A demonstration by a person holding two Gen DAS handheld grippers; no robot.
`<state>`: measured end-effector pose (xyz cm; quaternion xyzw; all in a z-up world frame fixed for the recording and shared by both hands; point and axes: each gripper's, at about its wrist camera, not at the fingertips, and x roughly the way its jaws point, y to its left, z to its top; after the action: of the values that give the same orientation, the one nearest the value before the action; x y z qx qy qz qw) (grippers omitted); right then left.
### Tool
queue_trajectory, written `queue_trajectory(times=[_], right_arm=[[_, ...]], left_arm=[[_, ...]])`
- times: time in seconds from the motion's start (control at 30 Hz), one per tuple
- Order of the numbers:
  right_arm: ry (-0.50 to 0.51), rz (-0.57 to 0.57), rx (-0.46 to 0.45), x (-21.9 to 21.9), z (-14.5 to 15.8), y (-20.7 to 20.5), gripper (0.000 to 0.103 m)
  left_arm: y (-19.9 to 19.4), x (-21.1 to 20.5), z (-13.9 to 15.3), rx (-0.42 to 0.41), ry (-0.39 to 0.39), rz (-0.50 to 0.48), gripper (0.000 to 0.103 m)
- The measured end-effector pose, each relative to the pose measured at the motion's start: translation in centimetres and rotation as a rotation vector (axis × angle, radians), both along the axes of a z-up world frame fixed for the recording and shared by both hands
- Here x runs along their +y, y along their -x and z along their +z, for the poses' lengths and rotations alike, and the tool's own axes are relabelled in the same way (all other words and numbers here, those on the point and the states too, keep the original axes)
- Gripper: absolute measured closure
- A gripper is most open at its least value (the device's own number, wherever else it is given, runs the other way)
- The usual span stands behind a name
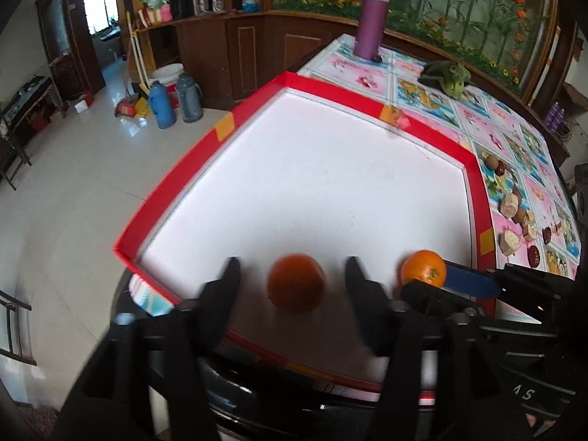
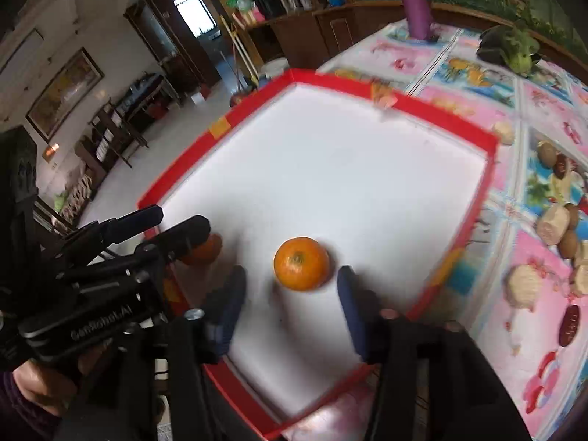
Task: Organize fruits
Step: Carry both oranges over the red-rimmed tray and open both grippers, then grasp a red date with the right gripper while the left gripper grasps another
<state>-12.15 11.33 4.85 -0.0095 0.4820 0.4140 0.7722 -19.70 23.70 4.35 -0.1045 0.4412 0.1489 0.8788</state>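
Note:
A red-walled tray with a white floor [image 1: 330, 169] [image 2: 330, 169] sits on the table. Two oranges lie near its front edge. In the left wrist view, my left gripper [image 1: 292, 275] is open, with one orange [image 1: 296, 282] between its fingers, not touching them. The second orange [image 1: 423, 268] lies to the right, at the tips of my right gripper [image 1: 441, 281]. In the right wrist view, my right gripper [image 2: 292, 279] is open around that orange [image 2: 301, 262], with gaps on both sides. My left gripper [image 2: 182, 226] is at the left, half hiding the other orange [image 2: 207, 249].
Right of the tray, on the flowered tablecloth [image 1: 477, 110], lie several walnuts, red dates and pale cut pieces [image 1: 514, 217] [image 2: 555, 228]. A purple flask [image 1: 372, 14] and a green vegetable [image 1: 450, 75] stand at the table's far end. The floor and thermoses [image 1: 172, 99] lie to the left.

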Motion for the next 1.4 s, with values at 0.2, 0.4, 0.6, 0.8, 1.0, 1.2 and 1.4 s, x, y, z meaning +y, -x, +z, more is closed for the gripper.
queue_trajectory(times=[0.2,0.4,0.6,0.8,1.0,1.2,1.4], right_arm=[[-0.058,-0.142,-0.092,-8.5,2.6,-0.6,0.048],[0.009,-0.384,-0.127,-19.2,2.1,-2.2,0.045],[0.113,-0.528,-0.1,-24.3,-0.3,-5.6,0.045],[0.109,-0.534,-0.036,-25.2,-1.6,-7.9,0.06],[0.147,-0.503,-0.011,-23.5,-2.8,-9.1,0.078],[0.166,-0.497,-0.02,-23.6,-3.4,-9.2,0.091],[0.148,-0.496,-0.036,-23.8,-3.4,-9.1,0.091]], left_arm=[[1.1,-1.5,2.9,-0.096,-0.03,-0.027,0.027],[0.3,-8.1,4.4,-0.137,0.032,-0.259,0.025],[-3.0,-16.3,3.4,-0.087,0.06,-0.488,0.025],[-6.4,-21.2,1.6,-0.014,0.063,-0.557,0.027],[-7.9,-23.4,-0.3,0.048,0.077,-0.578,0.051],[-9.2,-24.8,-1.2,0.078,0.085,-0.601,0.059],[-10.9,-25.8,-2.3,0.092,0.084,-0.603,0.073]])
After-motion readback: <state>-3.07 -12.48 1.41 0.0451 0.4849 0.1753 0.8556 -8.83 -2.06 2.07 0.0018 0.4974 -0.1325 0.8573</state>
